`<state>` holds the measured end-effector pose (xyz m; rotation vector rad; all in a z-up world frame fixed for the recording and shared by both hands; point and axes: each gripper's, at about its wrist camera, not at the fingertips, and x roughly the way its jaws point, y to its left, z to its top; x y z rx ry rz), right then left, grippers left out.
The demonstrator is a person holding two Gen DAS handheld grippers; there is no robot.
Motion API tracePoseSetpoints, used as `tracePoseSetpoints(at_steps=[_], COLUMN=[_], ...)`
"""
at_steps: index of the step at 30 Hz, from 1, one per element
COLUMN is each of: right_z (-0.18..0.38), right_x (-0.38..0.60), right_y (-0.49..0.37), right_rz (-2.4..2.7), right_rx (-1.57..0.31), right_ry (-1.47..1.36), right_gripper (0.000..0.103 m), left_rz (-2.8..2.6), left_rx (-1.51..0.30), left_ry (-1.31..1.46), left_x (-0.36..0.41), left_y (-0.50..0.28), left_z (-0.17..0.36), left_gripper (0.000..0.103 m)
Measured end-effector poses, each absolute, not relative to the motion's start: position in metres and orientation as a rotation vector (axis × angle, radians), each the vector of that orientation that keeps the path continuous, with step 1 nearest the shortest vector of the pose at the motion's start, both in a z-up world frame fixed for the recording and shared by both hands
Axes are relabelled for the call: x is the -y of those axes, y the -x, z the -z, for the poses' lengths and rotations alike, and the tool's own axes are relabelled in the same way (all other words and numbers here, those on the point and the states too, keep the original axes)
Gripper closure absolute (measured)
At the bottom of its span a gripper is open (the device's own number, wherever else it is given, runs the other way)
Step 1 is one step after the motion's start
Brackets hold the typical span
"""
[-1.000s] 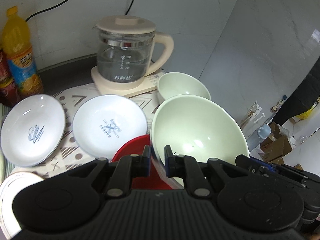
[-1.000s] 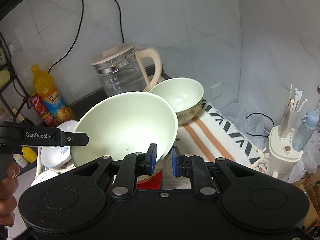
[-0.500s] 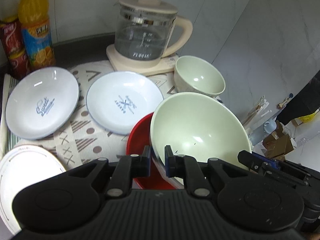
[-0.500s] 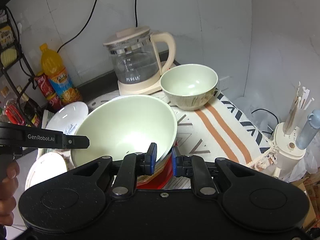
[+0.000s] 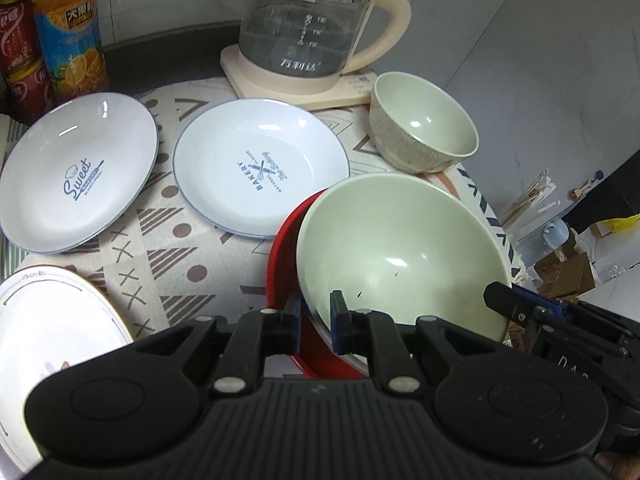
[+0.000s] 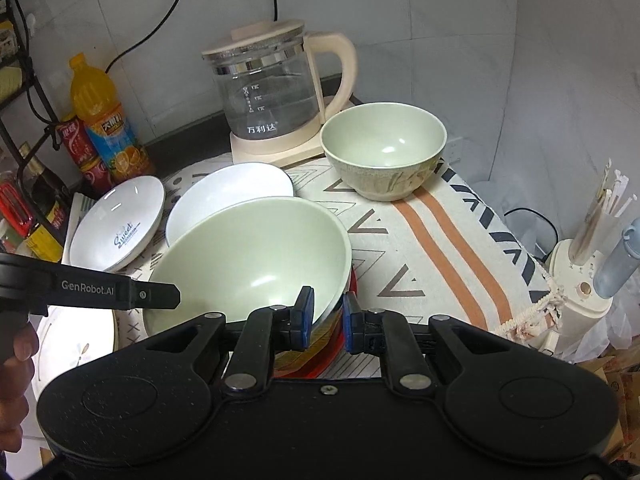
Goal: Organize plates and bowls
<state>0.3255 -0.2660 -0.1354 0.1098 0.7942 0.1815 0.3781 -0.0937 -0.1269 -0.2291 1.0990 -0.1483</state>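
Both grippers are shut on the rim of a large pale green bowl point(image 5: 400, 252), one on each side. My left gripper point(image 5: 315, 322) pinches its near rim in the left wrist view. My right gripper point(image 6: 325, 322) pinches the rim in the right wrist view, where the bowl point(image 6: 252, 256) sits low over a red plate point(image 6: 352, 284). The red plate point(image 5: 284, 248) shows under the bowl. A smaller green bowl point(image 5: 424, 136) stands behind. Two white plates with blue print point(image 5: 76, 172) point(image 5: 260, 168) lie to the left.
A glass kettle point(image 5: 304, 28) on a cream base stands at the back. An orange juice bottle point(image 5: 68, 32) and red cans point(image 5: 18, 52) are at the back left. Another white plate point(image 5: 48, 336) lies at the near left. A chopstick holder point(image 6: 584, 264) stands off the table's right edge.
Both grippers have lowered the large green bowl toward the red plate on the table. The views have tilted down, so the plates and kettle appear closer.
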Motion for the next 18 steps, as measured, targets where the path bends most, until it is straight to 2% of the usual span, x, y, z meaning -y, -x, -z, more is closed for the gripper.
tracePoseSetpoints(at_steps=[18], right_z=[0.146], right_x=[0.273], right_y=[-0.341], right_rz=[-0.179], right_rx=[-0.848], right_ry=[-0.174], right_gripper=[0.093], left_rz=[0.125], left_rx=[-1.16], left_ry=[0.26], left_x=[0.092], left_y=[-0.383], left_z=[0.128], left_gripper=[0.088])
